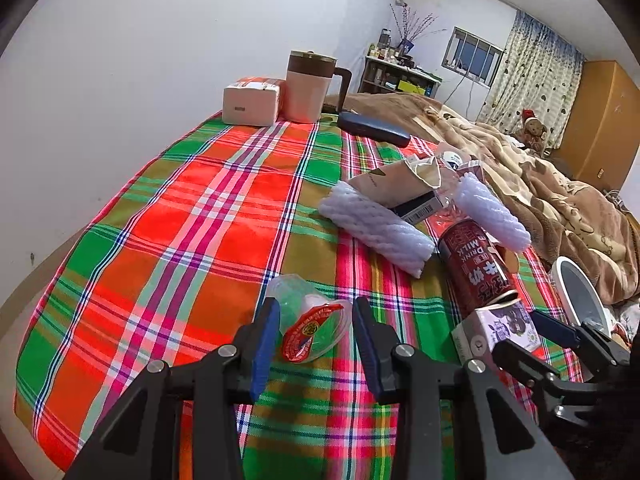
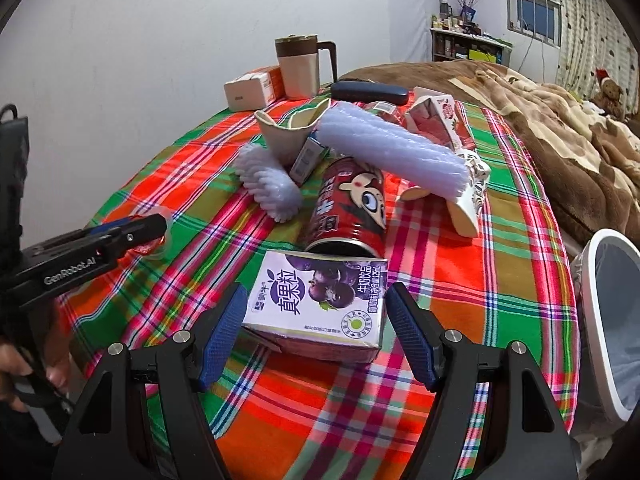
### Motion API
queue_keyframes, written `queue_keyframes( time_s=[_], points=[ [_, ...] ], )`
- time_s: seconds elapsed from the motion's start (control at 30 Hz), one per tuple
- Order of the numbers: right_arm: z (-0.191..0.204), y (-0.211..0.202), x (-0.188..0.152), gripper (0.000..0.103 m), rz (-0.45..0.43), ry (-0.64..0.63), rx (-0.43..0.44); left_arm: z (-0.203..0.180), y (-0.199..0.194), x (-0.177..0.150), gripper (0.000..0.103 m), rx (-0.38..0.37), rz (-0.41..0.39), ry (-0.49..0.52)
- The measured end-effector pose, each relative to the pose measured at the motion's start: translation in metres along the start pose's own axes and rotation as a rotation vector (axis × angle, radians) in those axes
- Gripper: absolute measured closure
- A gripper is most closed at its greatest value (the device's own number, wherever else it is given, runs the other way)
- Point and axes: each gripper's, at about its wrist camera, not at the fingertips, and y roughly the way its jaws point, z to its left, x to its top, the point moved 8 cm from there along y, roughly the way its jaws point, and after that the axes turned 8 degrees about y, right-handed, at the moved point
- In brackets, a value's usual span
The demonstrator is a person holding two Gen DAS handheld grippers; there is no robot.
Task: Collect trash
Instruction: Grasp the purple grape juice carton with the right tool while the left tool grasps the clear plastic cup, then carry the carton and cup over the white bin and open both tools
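Clear plastic jelly cup, on plaid cloth, pinched in left gripper; could crush or squirt free. Right gripper spread around purple milk carton; may nudge can.

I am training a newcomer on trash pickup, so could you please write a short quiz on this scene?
1. True or false: the right gripper already clamps the carton.
2. What sits between the jaws of the left gripper? A. jelly cup B. mug C. foam net
3. In the right wrist view, at which edge is the bin?
Key: 1 false, there are gaps on both sides; 2 A; 3 the right edge.
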Motion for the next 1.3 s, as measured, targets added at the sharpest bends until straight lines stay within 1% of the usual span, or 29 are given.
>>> queue_keyframes(
  time_s=[0.07,0.13,0.3,0.37,0.5,0.6,0.7,0.77,0.87,0.93,1.03,1.2,1.3],
  points=[
    [0.002,0.001,0.0,0.027,-0.007,-0.015,-0.015,0.001,0.001,-0.001,0.065,-0.008,0.002,-0.003],
    [0.005,0.006,0.0,0.026,0.004,-0.026,-0.027,0.002,0.001,-0.003,0.065,-0.014,0.005,-0.004],
    [0.006,0.017,-0.007,0.025,0.05,-0.038,-0.054,0.006,0.004,-0.006,0.065,-0.027,0.01,-0.012],
    [0.004,0.021,-0.01,0.026,0.071,-0.046,-0.078,0.006,0.004,-0.007,0.065,-0.031,0.011,-0.011],
    [-0.003,0.01,-0.005,0.027,0.044,0.005,-0.08,0.004,0.001,-0.006,0.065,-0.035,0.007,-0.004],
    [-0.007,0.002,-0.001,0.028,0.015,0.012,-0.079,0.0,-0.001,-0.004,0.065,-0.045,0.001,0.004],
    [-0.014,-0.008,0.0,0.028,-0.007,0.033,-0.072,-0.013,-0.006,-0.002,0.065,-0.068,-0.005,0.021],
    [-0.021,-0.015,0.0,0.028,-0.02,0.046,-0.071,-0.027,-0.008,0.001,0.065,-0.088,-0.009,0.042],
    [-0.035,-0.027,0.003,0.028,-0.042,0.079,-0.083,-0.056,-0.011,0.007,0.065,-0.138,-0.011,0.082],
    [-0.051,-0.036,0.003,0.028,-0.059,0.108,-0.101,-0.075,-0.01,0.01,0.065,-0.167,-0.01,0.11],
    [-0.077,-0.05,0.004,0.028,-0.087,0.155,-0.139,-0.112,-0.009,0.017,0.065,-0.222,-0.011,0.167],
    [-0.127,-0.073,0.0,0.028,-0.131,0.241,-0.217,-0.182,-0.004,0.028,0.065,-0.336,-0.005,0.264],
    [-0.159,-0.084,-0.004,0.028,-0.151,0.293,-0.263,-0.222,0.002,0.033,0.065,-0.386,-0.006,0.319]
  ],
)
